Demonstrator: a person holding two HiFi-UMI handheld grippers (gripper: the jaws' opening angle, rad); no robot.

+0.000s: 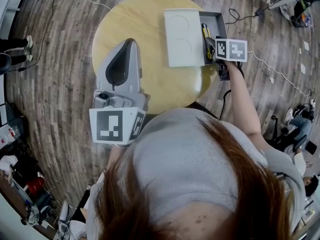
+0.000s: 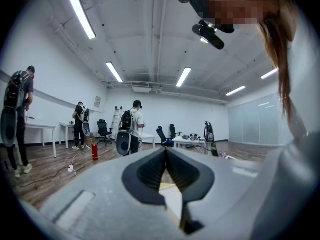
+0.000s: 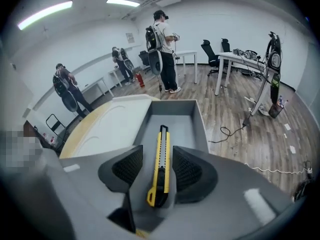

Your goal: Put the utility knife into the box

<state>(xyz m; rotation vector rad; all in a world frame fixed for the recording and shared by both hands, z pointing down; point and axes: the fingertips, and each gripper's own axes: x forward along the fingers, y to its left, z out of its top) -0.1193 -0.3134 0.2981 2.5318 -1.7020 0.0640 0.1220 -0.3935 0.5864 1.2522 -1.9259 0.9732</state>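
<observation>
Jaws of the left gripper (image 2: 166, 151) are pressed together with nothing between them. It is held level over the near left part of the round table (image 1: 145, 14), well apart from the work.

White lid (image 1: 182, 36): flat on the table, just beside the box's left side.

Utility knife (image 3: 159, 169) (yellow body, black slider): lying flat on the floor of the grey box (image 3: 200, 119). Its long axis runs along the box's length and straight away from the right gripper (image 3: 157, 150).

That gripper is tilted down over the near end of the box. Its jaws are spread, one pad on either side of the knife's handle end, neither pressing on it.

Judgement: the knife is placed and the right hand is the nearer. Withdrawal should follow the knife's own line, so that no pad catches the handle.
</observation>
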